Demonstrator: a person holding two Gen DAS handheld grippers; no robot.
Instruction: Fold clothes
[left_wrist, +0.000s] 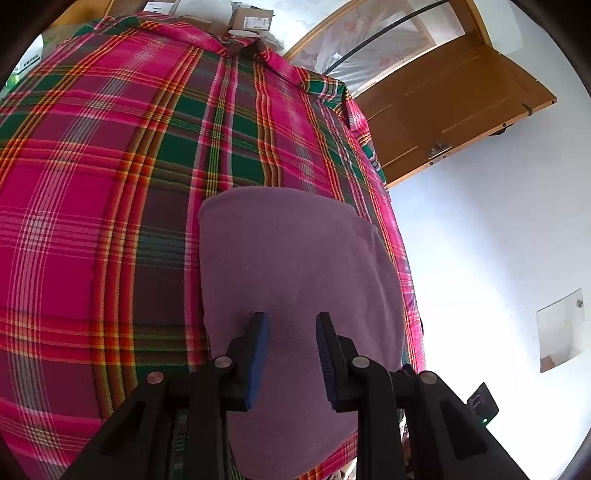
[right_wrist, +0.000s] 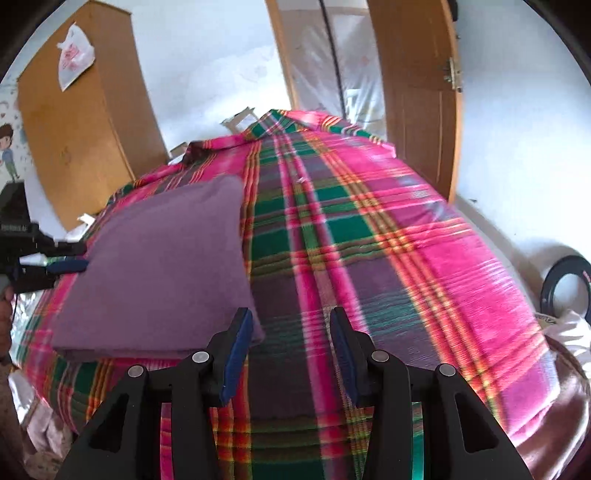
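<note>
A folded purple garment (left_wrist: 295, 266) lies flat on a bed covered with a pink, green and red plaid blanket (left_wrist: 110, 184). My left gripper (left_wrist: 291, 317) is open, its blue-padded fingers hovering over the garment's near edge with nothing pinched between them. In the right wrist view the garment (right_wrist: 159, 266) sits on the left part of the blanket (right_wrist: 388, 240). My right gripper (right_wrist: 288, 314) stands open beside the garment's near right corner, over bare blanket. The left gripper (right_wrist: 68, 258) shows at the garment's left edge.
A wooden wardrobe (right_wrist: 74, 129) with a white plastic bag (right_wrist: 74, 55) stands beyond the bed on the left. An open wooden door (right_wrist: 417, 110) is at the far right. Cardboard boxes (left_wrist: 251, 18) lie past the bed. A black ring (right_wrist: 565, 288) rests on the floor.
</note>
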